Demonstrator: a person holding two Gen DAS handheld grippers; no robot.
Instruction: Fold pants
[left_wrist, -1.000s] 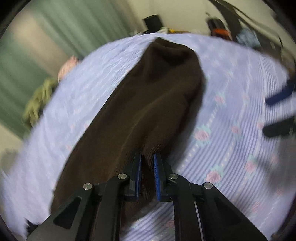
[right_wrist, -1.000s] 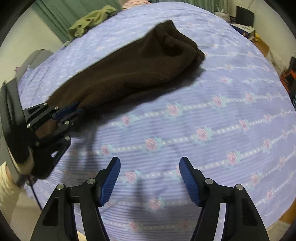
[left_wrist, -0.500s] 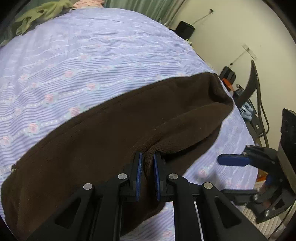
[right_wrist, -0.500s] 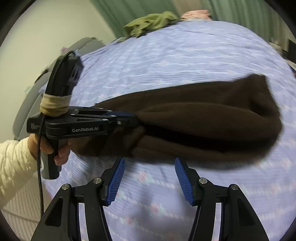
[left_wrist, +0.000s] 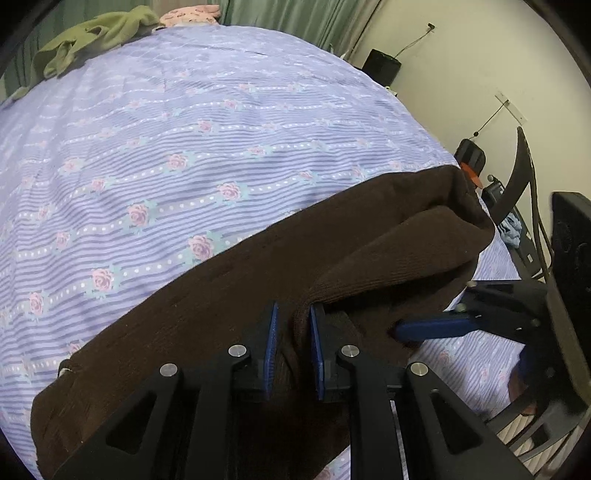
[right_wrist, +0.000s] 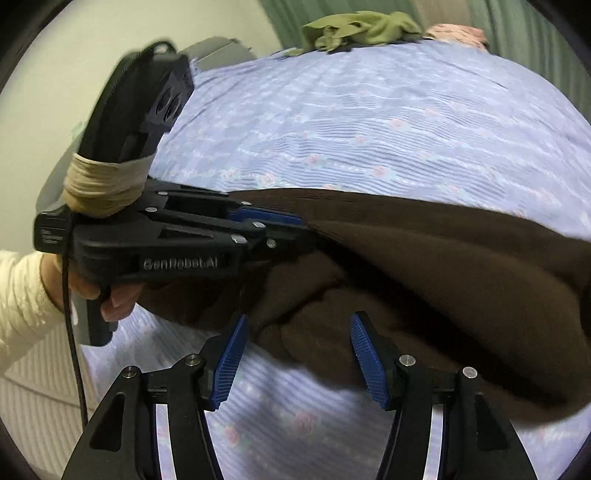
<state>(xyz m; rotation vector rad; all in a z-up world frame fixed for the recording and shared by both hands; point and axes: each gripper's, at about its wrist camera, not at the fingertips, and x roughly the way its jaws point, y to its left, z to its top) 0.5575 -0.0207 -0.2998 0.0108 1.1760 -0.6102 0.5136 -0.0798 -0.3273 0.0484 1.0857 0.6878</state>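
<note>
The dark brown pants (left_wrist: 258, 295) lie across the near part of a lilac flowered bedspread (left_wrist: 184, 147). My left gripper (left_wrist: 293, 325) is shut on a raised fold of the pants near one end and holds it a little above the bed. In the right wrist view the left gripper (right_wrist: 291, 225) comes in from the left, clamped on the pants (right_wrist: 443, 258). My right gripper (right_wrist: 295, 350) is open, its blue pads either side of a hanging lower fold of the pants. One blue finger (left_wrist: 436, 328) of it shows in the left wrist view.
A green garment (right_wrist: 358, 29) and a pink one (right_wrist: 458, 33) lie at the far edge of the bed. A black speaker (left_wrist: 380, 66) and cables stand by the wall on the right. A grey chair back (right_wrist: 218, 51) is beyond the bed's left side.
The left gripper has swung the pants round so they lie crosswise near the bed's edge. The right gripper has moved in from open bedspread to the pants' lower fold, still open.
</note>
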